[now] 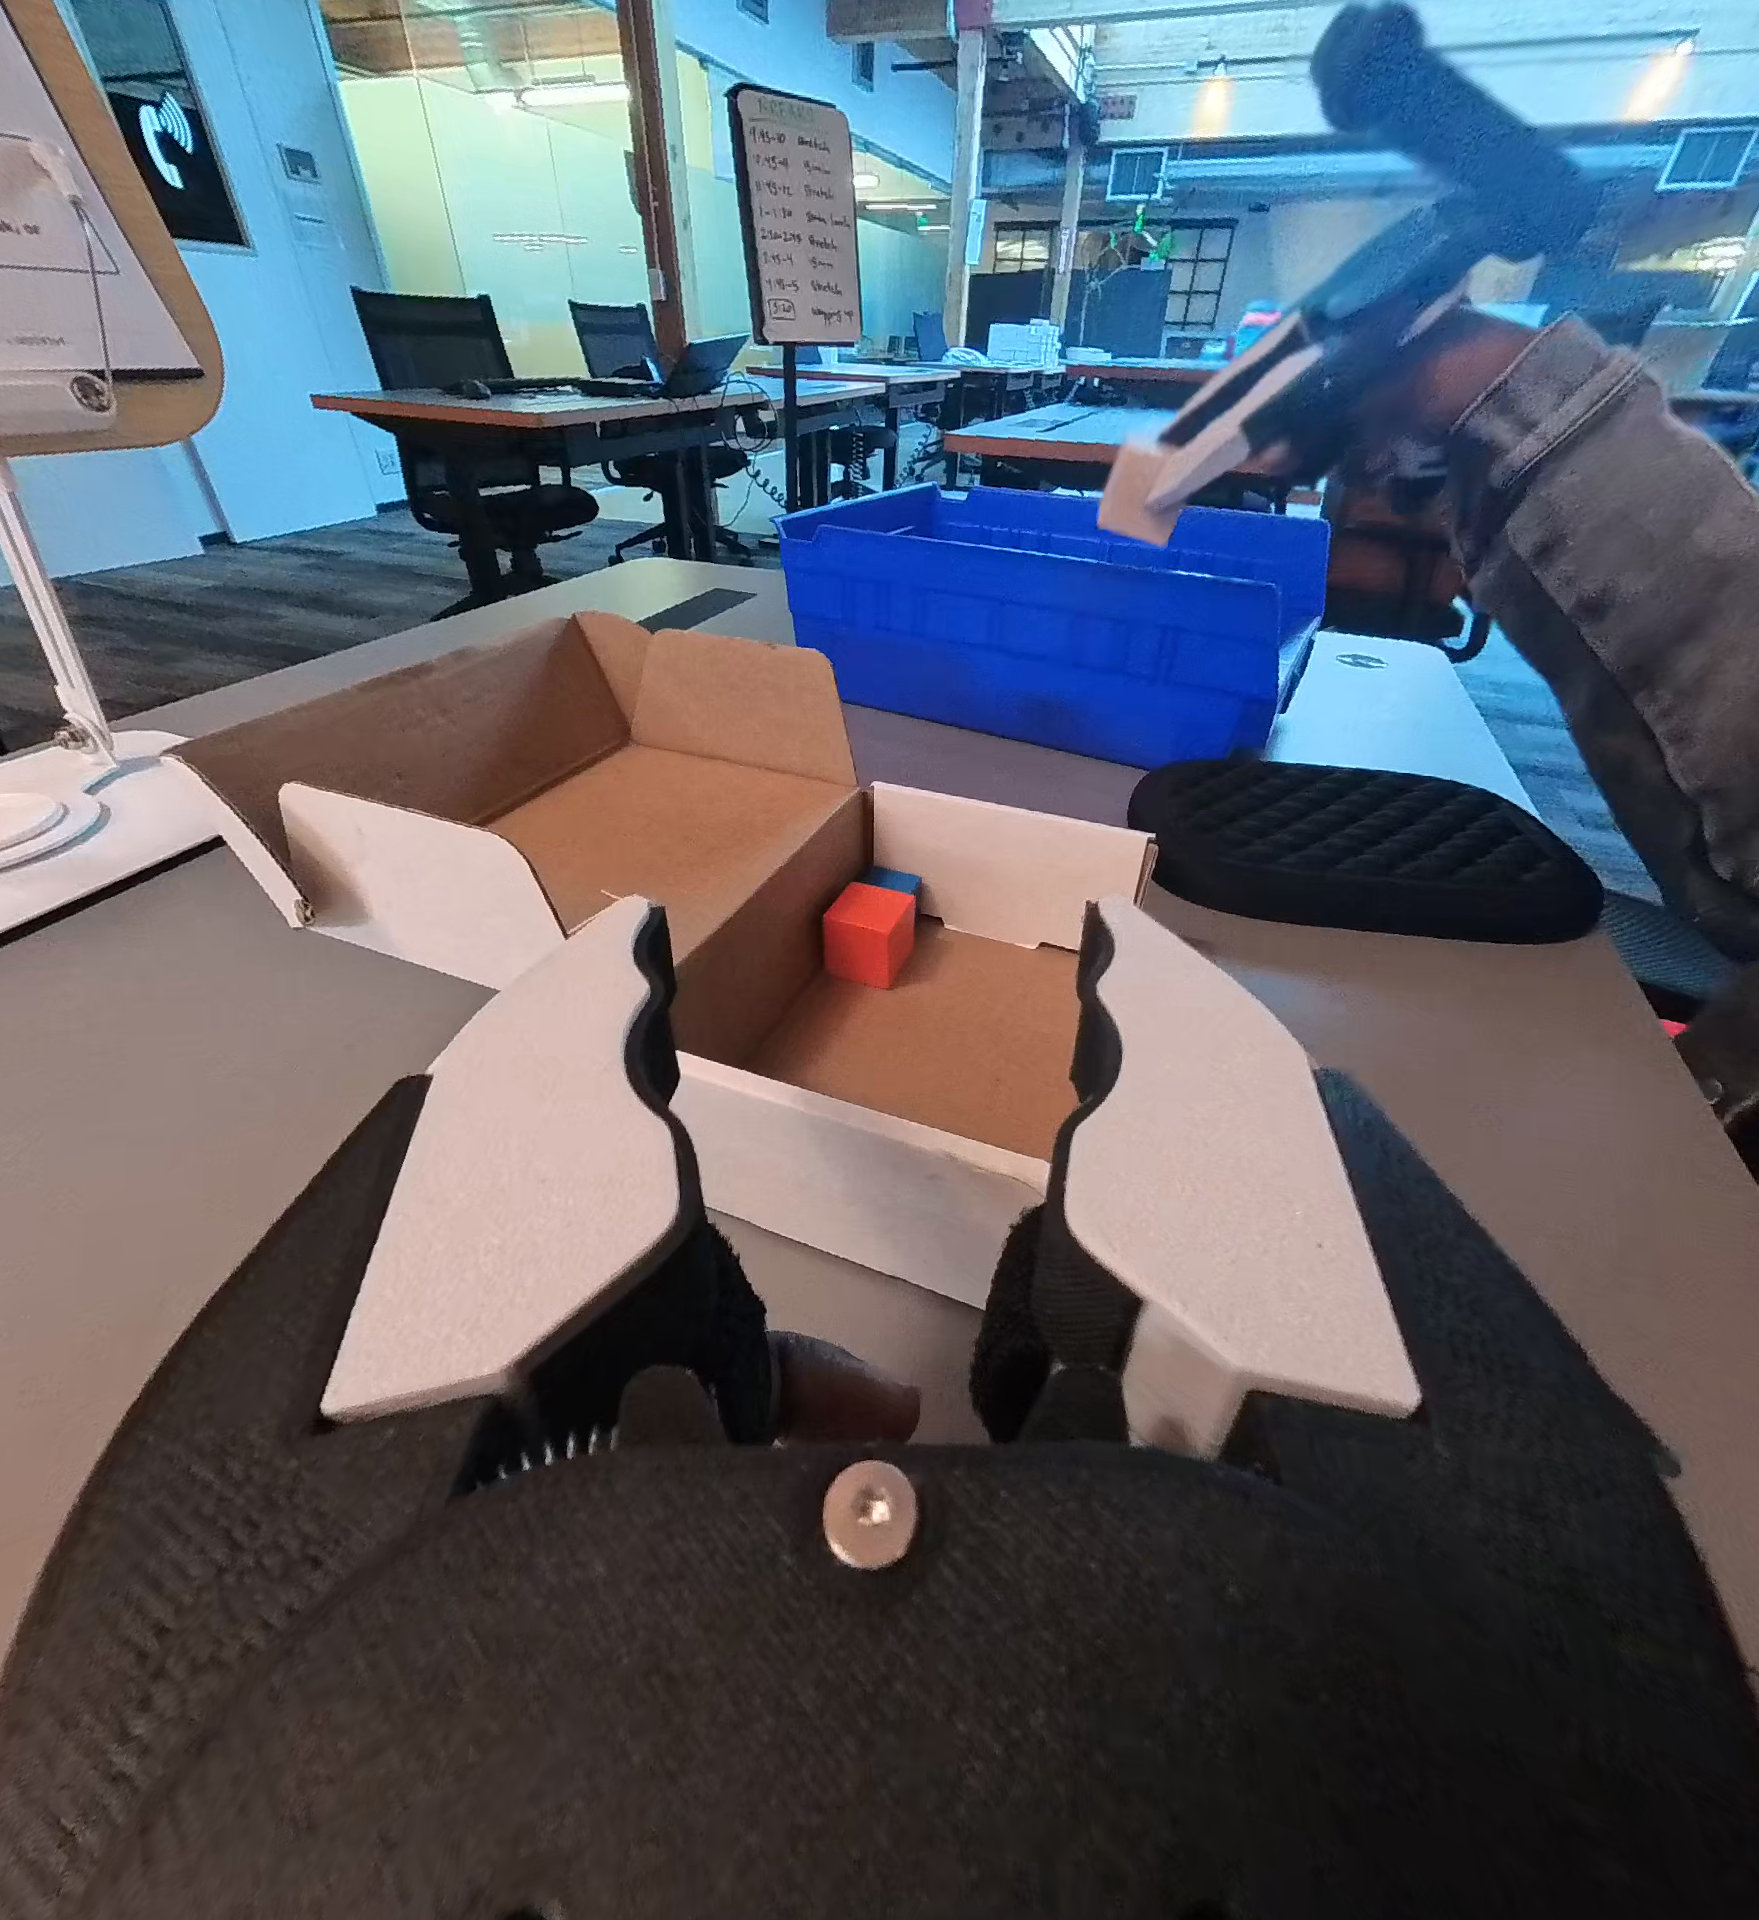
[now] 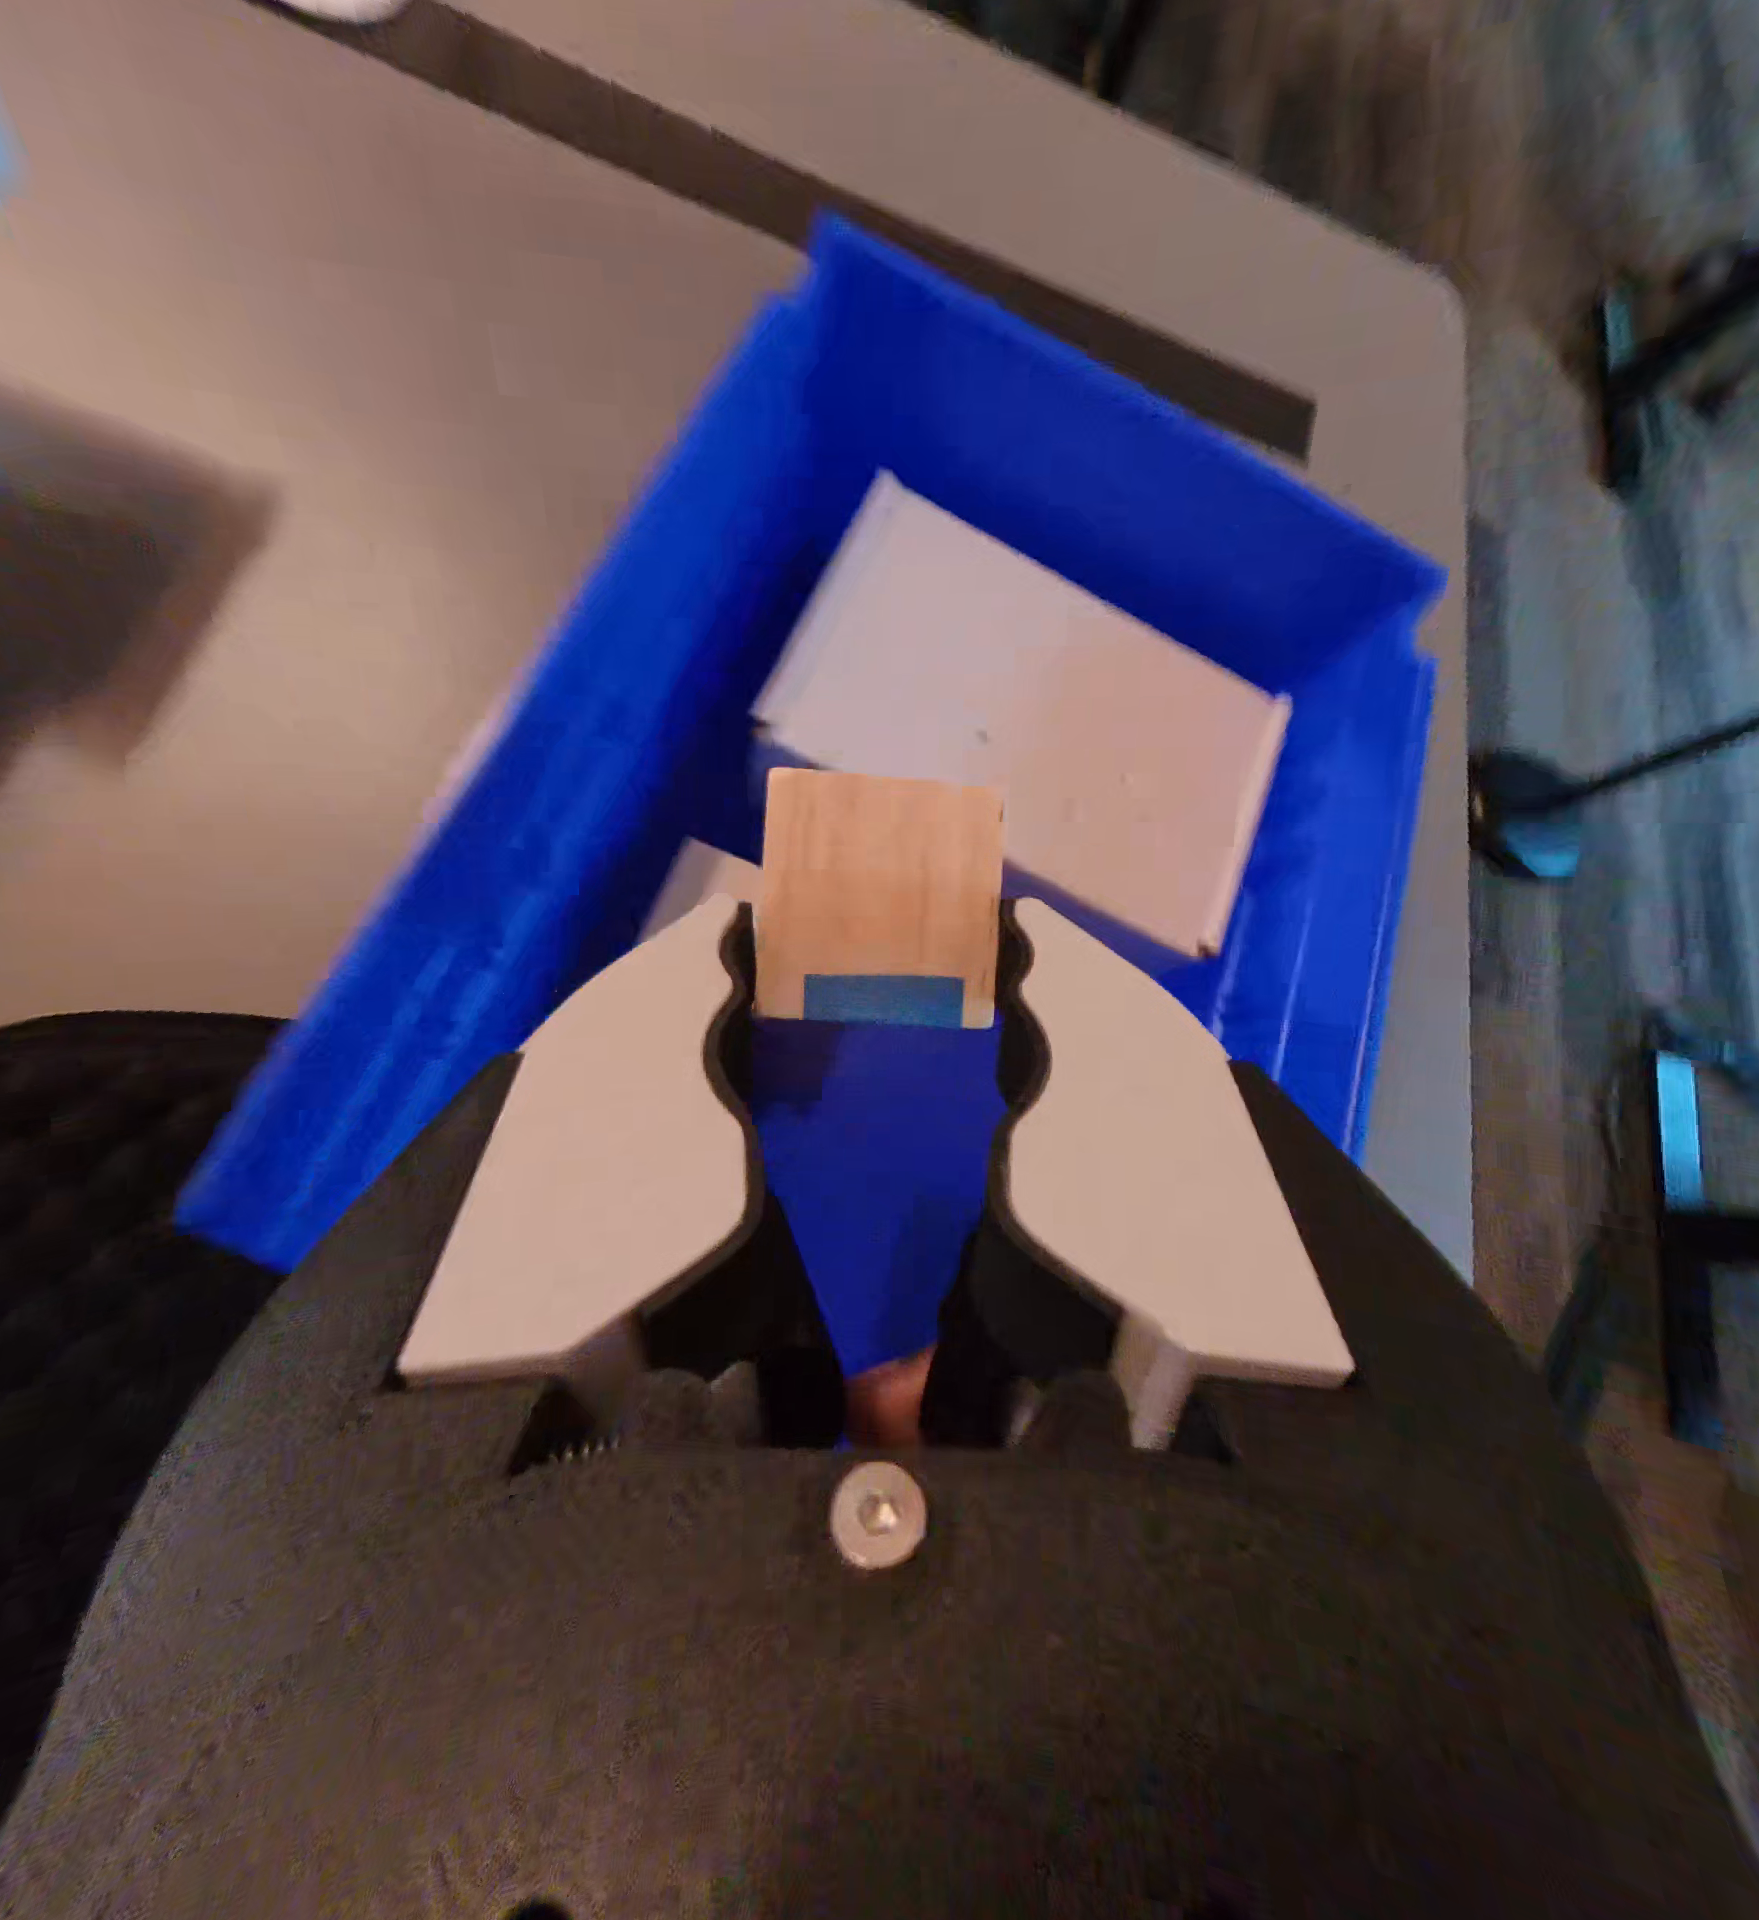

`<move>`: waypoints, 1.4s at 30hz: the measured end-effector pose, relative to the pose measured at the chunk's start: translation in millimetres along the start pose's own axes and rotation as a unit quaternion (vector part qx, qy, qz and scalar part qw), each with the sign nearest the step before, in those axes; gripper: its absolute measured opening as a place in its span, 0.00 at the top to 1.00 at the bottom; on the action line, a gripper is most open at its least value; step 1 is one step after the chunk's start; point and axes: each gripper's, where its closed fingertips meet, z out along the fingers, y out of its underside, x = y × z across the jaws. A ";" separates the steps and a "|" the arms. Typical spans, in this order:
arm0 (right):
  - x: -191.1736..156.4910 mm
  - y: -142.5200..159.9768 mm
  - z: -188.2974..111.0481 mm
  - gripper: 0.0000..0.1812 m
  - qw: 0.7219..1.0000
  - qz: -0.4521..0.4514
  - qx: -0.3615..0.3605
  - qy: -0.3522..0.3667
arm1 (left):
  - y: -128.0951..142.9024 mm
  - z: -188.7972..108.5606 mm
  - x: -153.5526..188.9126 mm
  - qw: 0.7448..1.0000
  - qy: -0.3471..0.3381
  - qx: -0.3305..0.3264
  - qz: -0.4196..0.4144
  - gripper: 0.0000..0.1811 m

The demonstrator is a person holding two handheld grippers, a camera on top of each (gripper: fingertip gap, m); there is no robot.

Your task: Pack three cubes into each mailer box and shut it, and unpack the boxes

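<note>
Left claw (image 1: 870, 997) nearest, jaws wide apart w/ nothing in them, at the near wall of the open white cardboard mailer box (image 1: 854, 1132) (red (image 1: 867, 933) & blue (image 1: 896, 885) cubes already inside). Right claw (image 2: 877, 961) pinches a plain wooden cube (image 2: 880, 894) above the blue plastic bin (image 2: 563, 831). Risk: tip-only grip, so the cube could slip en route, I reckon.
</note>
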 end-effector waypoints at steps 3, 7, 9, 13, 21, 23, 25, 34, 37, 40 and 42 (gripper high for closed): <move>21.3 30.1 24.7 0.75 0.997 0.057 -0.041 0.032 | 0.0 0.0 0.0 1.000 -0.002 0.000 0.003 0.59; 32.5 62.4 56.8 0.75 0.988 0.104 -0.100 0.048 | -0.9 -0.8 -0.7 1.000 -0.002 0.004 -0.001 0.59; 35.0 74.4 67.2 0.75 0.984 0.113 -0.126 0.055 | -1.3 -1.0 -0.8 1.000 -0.002 0.006 -0.002 0.59; 36.4 90.5 75.6 0.75 0.978 0.114 -0.164 0.065 | -1.4 -1.2 -0.4 1.000 -0.002 0.006 0.001 0.59; 24.6 43.4 48.1 0.61 0.991 0.102 -0.058 0.061 | -1.0 -0.8 -0.1 1.000 -0.001 0.005 0.001 0.59; 10.8 5.2 29.0 0.61 0.995 0.081 0.029 0.051 | -1.1 -0.8 -0.2 1.000 -0.002 0.005 0.002 0.59; -16.0 -34.3 7.9 0.63 0.992 0.047 0.119 0.009 | -1.0 -0.7 0.1 1.000 -0.002 0.005 0.003 0.59; -185.0 -113.0 -40.0 0.71 0.919 -0.138 0.235 -0.286 | -1.1 -0.8 0.8 1.000 -0.001 0.005 0.007 0.59; -234.2 -107.0 -28.9 0.72 0.887 -0.229 0.206 -0.345 | -1.5 -1.3 0.4 1.000 -0.002 0.006 0.008 0.59; -270.0 -90.3 -3.8 0.72 0.862 -0.316 0.140 -0.370 | -1.8 -1.6 0.2 1.000 -0.002 0.007 0.008 0.59; -285.6 -75.3 15.0 0.72 0.849 -0.373 0.082 -0.365 | -2.0 -1.9 0.0 1.000 -0.002 0.008 0.007 0.59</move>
